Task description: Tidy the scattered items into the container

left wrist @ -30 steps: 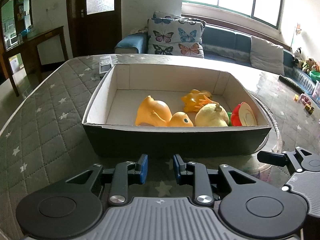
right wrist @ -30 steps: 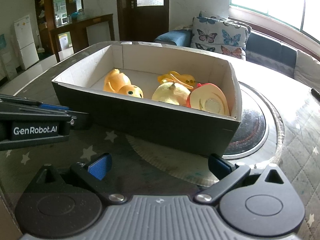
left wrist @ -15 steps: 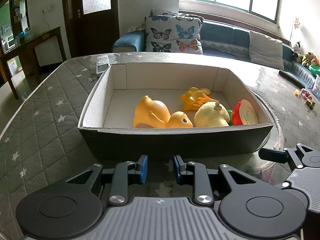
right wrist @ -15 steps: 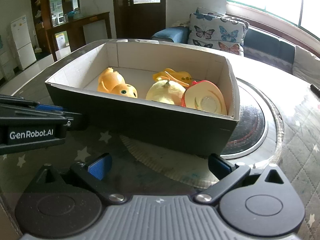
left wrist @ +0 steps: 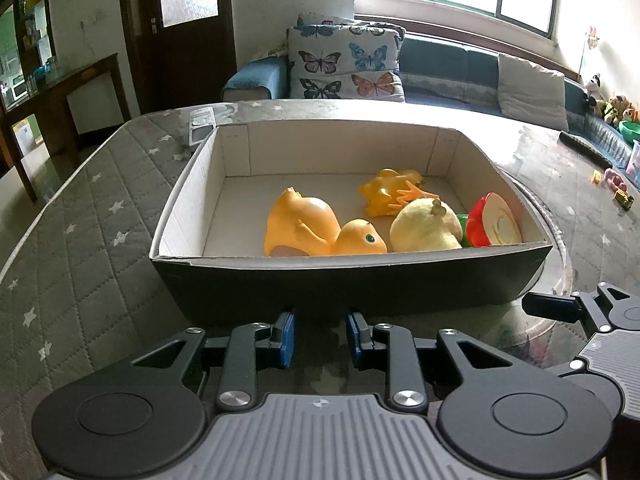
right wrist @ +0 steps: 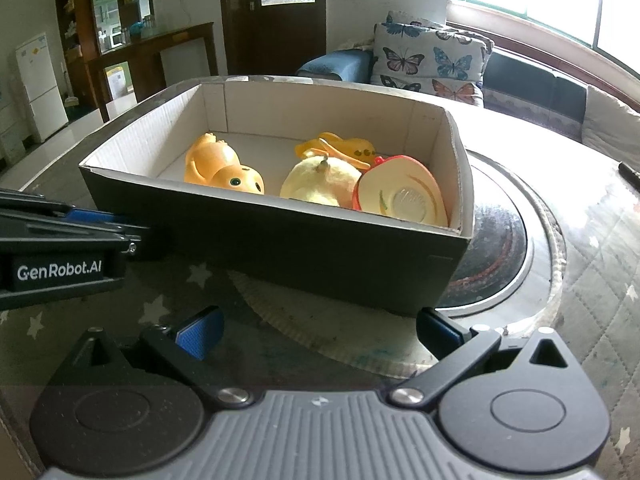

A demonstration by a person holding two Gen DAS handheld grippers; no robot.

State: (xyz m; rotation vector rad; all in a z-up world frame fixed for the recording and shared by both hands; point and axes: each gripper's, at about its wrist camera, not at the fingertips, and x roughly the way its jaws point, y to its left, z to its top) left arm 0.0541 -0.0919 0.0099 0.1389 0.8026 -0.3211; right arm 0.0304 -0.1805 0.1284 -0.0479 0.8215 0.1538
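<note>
Cardboard box (left wrist: pixel 352 276) on table, holds orange duck (left wrist: pixel 316 228), yellow plush (left wrist: pixel 426 228), red-rimmed toy (left wrist: pixel 496 226) | left gripper (left wrist: pixel 320 334) narrowly parted, empty; near box wall | right gripper (right wrist: pixel 320 330) wide apart, empty

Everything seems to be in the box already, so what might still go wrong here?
1. Both grippers, the left nearly closed and the right open, sit low just before the box; a forward nudge might shove it.
2. The box partly overlaps a round hotplate, so it may rest unevenly and slide.
3. The red toy leans high against the near wall; a jolt might tip it out.
</note>
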